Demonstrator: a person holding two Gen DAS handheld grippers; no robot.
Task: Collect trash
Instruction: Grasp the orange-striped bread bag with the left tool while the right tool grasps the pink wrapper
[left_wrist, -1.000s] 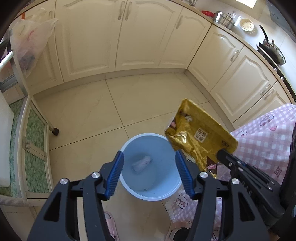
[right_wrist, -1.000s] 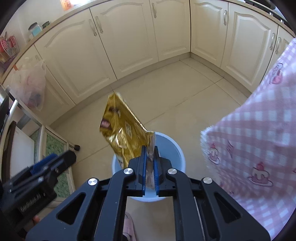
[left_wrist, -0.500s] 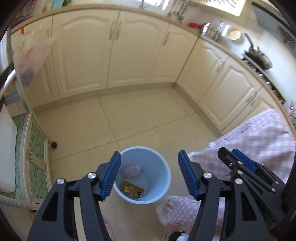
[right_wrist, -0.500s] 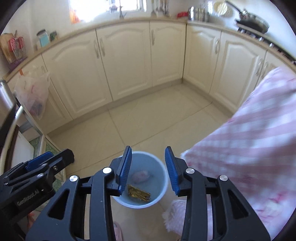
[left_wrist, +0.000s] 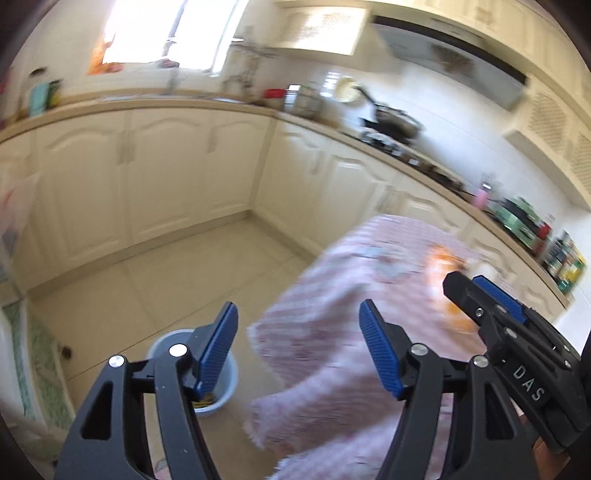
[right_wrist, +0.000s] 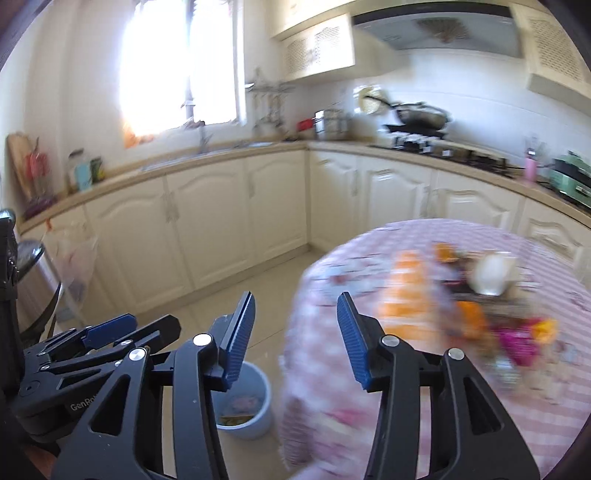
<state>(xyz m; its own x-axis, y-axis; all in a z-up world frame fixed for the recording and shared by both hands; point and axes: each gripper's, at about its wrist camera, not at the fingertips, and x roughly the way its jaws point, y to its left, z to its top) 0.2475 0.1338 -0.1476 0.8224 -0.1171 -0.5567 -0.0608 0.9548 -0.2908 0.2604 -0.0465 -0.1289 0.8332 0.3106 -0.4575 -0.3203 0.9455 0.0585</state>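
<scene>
Blue plastic marks the landmark here: the bin (right_wrist: 243, 402) on the tiled floor, with a gold wrapper (right_wrist: 232, 419) and a pale crumpled scrap seen lying inside it. Furthest to the left of the bin, a plastic bag (right_wrist: 79, 258) is seen hanging by the cream cabinets (right_wrist: 207, 225). Directly above the bin the left tool (left_wrist: 297, 347) is held, its jaws opening with nothing between them. Just right of the bin, over the hanging edge of the pink checked cloth (right_wrist: 325, 369), the right tool (right_wrist: 295, 332) is carried; its jaws too are opening, and nothing is gripped. Further right of the bin, on the cloth-covered worktop (right_wrist: 535, 424), the remaining trash is found: orange scraps (right_wrist: 406, 284), something magenta (right_wrist: 517, 341), and a white cup-like thing (right_wrist: 491, 275), all smeared by blur, so that single pieces cannot be told apart. The step in hand is judged to be a return from the bin to the worktop for the next piece. It would best be done by slowing before the pile is reached, so that one item can be singled out; the nearest orange scrap should be approached with jaws spread wide and closed only once a firm edge lies between the pads. The cloth should be kept out of the grip, since a tug on it could drag the white cup-like thing and the rest off the worktop.
</scene>
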